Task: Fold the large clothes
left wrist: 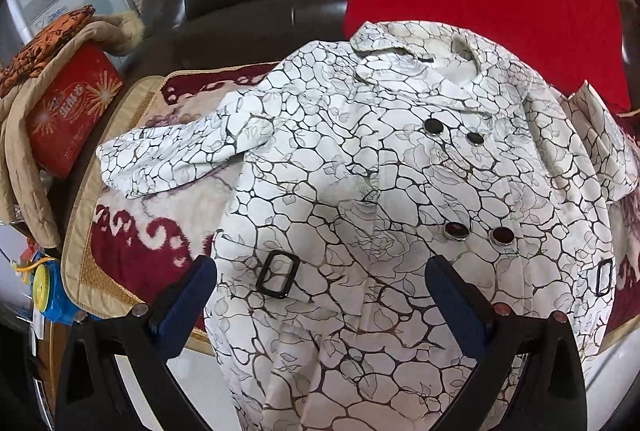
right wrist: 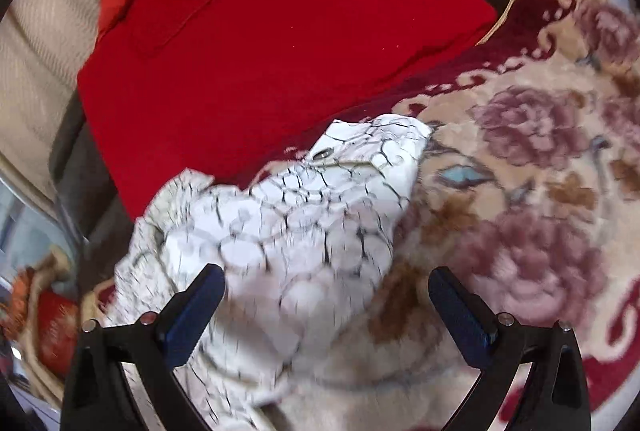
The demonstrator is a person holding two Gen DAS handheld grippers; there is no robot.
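Currently we've got the left gripper [left wrist: 320,283] and right gripper [right wrist: 326,291] spread wide over the white coat [left wrist: 360,191], gripping nothing; red box [left wrist: 72,111] text unreadable.

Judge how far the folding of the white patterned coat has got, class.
Done: the coat lies buttoned and face up on the floral blanket. In hand: nothing; the left claw and right claw are open, the right over a sleeve. Left: both sleeves and the body are unfolded.
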